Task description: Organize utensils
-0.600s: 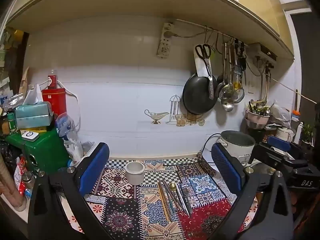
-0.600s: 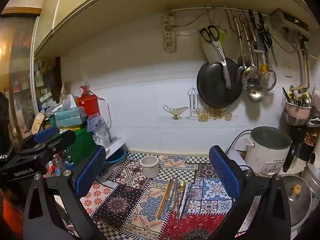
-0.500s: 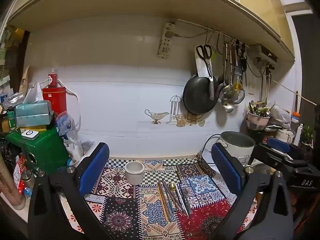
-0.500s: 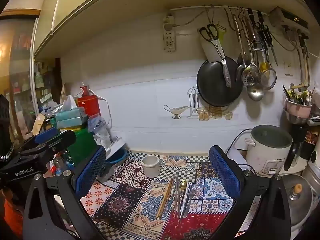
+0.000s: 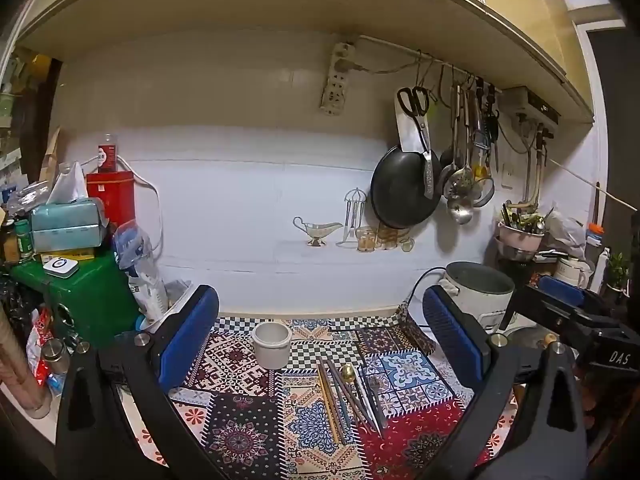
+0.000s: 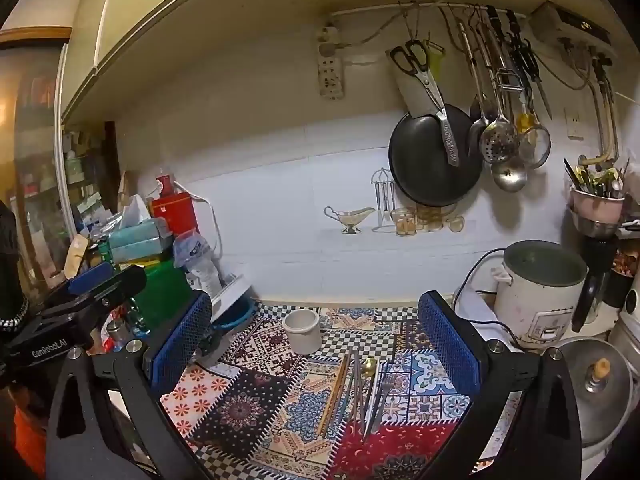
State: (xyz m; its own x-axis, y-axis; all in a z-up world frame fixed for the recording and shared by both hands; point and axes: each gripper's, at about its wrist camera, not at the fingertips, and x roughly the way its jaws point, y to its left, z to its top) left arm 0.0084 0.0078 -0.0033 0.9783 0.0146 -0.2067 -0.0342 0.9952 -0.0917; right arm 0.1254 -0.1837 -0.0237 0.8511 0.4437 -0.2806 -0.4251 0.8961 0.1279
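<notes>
While both grippers hang above the near edge of the counter, neither has hold of anything: the left gripper (image 5: 320, 336) has its blue-padded fingers spread wide, and the right gripper (image 6: 314, 340) is spread just as wide, with nothing between its pads.

On the counter lies a patchwork-patterned mat (image 5: 240, 424) with checkered borders. A loose bundle of utensils (image 5: 348, 394) rests on the mat, roughly in the middle between the fingers of each gripper. From the left wrist view the bundle reads as a pair of wooden chopsticks (image 5: 328, 400) at the left, some grey metal sticks beside them, a gold spoon (image 5: 347, 372) whose bowl points toward the far wall, and a fork (image 5: 374, 390) at the right. All lie roughly parallel, with handles toward the near edge.

Just beyond the bundle, to its left and toward the wall, a small white ceramic cup (image 5: 271, 345) stands upright on the mat, apart from the utensils.

At the far right a white rice cooker (image 6: 540, 292) sits by the wall, with a lidded metal pot (image 6: 596, 384) nearer. A black frying pan (image 6: 434, 156), scissors (image 6: 420, 68) and ladles hang from a rail on the tiled wall. At the left stands a green box (image 5: 84, 300) topped by tissue packs (image 5: 66, 224) and a red tin (image 5: 110, 196).
</notes>
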